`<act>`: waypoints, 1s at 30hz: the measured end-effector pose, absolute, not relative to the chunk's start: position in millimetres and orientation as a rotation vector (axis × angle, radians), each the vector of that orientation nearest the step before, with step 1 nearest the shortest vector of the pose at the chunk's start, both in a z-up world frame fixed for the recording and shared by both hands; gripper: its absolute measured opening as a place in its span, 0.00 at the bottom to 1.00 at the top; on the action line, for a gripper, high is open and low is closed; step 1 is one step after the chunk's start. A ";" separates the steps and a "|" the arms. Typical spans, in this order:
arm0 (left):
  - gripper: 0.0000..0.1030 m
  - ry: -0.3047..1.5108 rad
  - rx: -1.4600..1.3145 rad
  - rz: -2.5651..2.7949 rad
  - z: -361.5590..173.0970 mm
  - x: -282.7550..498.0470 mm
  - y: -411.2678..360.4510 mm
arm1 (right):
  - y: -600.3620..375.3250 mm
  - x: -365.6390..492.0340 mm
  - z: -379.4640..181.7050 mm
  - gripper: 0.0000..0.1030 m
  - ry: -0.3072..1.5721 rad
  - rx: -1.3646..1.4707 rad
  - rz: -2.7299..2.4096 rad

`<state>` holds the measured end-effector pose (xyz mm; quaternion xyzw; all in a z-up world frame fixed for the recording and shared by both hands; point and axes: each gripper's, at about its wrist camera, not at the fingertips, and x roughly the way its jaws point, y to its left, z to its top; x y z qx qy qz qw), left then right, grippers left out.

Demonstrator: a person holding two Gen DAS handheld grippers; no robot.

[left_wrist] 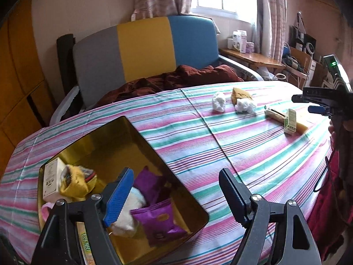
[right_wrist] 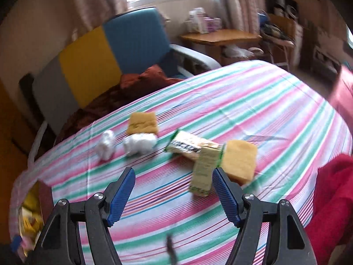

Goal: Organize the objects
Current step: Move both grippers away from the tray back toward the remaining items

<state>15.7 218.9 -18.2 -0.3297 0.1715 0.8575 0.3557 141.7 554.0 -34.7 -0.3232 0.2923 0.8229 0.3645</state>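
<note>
Near the table's (right_wrist: 253, 92) right edge, the right gripper (right_wrist: 174, 190), spread and empty, needed squaring on the green box (right_wrist: 204, 170) before pinching.

Two yellow sponges (right_wrist: 143, 123) (right_wrist: 239, 159), two white wads (right_wrist: 106, 145) (right_wrist: 140, 144) and two green-edged packets (right_wrist: 189, 146) (right_wrist: 204, 171) lie on the striped surface (right_wrist: 264, 101). One gold tin (left_wrist: 106, 145) at the surface's edge holds two purple pouches (left_wrist: 160, 223) (left_wrist: 150, 182) and one white box (left_wrist: 51, 180).
</note>
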 end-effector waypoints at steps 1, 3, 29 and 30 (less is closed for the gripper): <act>0.78 0.447 -0.850 2.208 -18.8 16.2 223.1 | 559.2 145.8 -36.8 0.72 0.780 -0.815 2.104; 0.78 0.460 -0.844 2.194 -19.7 17.9 231.1 | 566.4 153.2 -41.3 0.72 0.841 -0.785 2.084; 0.77 0.582 -0.880 1.968 -50.8 29.2 363.7 | 597.0 215.0 -47.7 0.80 1.224 -0.407 2.022; 0.77 0.583 -0.876 1.956 -51.2 29.5 370.9 | 598.4 218.9 -48.2 0.82 1.237 -0.383 2.009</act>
